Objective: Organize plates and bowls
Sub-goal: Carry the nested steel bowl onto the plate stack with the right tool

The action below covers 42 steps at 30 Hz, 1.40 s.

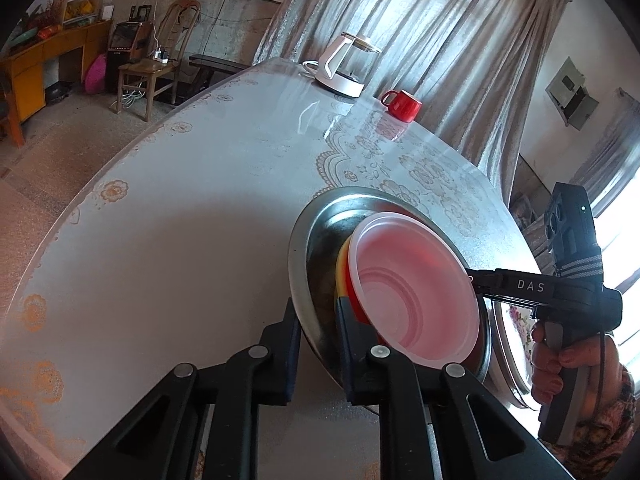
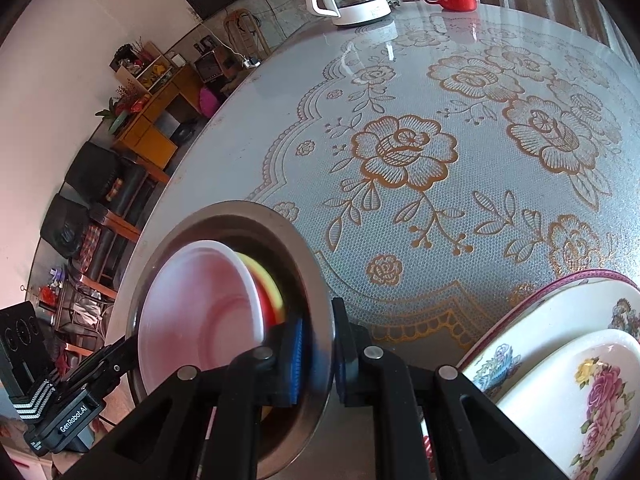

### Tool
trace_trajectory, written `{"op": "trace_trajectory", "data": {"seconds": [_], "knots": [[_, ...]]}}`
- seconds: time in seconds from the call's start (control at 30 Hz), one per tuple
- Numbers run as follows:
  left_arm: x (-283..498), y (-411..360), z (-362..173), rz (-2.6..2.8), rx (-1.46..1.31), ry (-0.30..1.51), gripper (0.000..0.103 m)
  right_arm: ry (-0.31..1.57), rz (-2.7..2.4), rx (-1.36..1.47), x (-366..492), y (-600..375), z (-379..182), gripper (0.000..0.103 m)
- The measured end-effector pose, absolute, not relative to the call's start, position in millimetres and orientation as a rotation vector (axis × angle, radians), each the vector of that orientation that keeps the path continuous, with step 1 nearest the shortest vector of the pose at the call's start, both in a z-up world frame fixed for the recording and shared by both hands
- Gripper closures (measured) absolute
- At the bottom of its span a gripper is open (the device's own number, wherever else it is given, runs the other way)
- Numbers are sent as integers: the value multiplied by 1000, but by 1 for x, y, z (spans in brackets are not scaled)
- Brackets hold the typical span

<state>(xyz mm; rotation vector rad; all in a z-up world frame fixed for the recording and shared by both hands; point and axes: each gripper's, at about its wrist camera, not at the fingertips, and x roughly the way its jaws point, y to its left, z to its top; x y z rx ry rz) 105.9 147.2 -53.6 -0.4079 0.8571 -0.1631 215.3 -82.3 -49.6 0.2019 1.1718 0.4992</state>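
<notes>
Fingers of the left gripper [image 1: 318, 354] straddle the near rim of the steel basin [image 1: 298, 248], jaws closed on it. Left wrist view: stacked plastic bowls [image 1: 416, 292] sit tilted inside, pink-white over red and yellow; the right gripper [image 1: 474, 280] reaches in from the far side, grip unclear here. Kettle [image 1: 346, 68] and red mug [image 1: 402, 105] stand far across the table [image 1: 180, 200].

Right wrist view: the right gripper [image 2: 318, 362] pinches the steel basin [image 2: 320, 344] rim. Only here, two floral plates [image 2: 560, 360] lie nested just beside.
</notes>
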Motion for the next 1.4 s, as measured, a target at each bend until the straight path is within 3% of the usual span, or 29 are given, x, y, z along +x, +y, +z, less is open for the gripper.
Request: {"op": "trace_trajectory", "data": {"seconds": [0.73, 1.1, 1.4], "knots": [[97, 124, -24, -215, -367, 813, 88, 1067, 530, 325, 183, -114, -12, 91], [108, 58, 3, -370, -296, 794, 88, 956, 446, 409, 151, -190, 24, 91], [122, -16, 4, -488, -203, 834, 88, 927, 297, 504, 123, -269, 17, 91]]}}
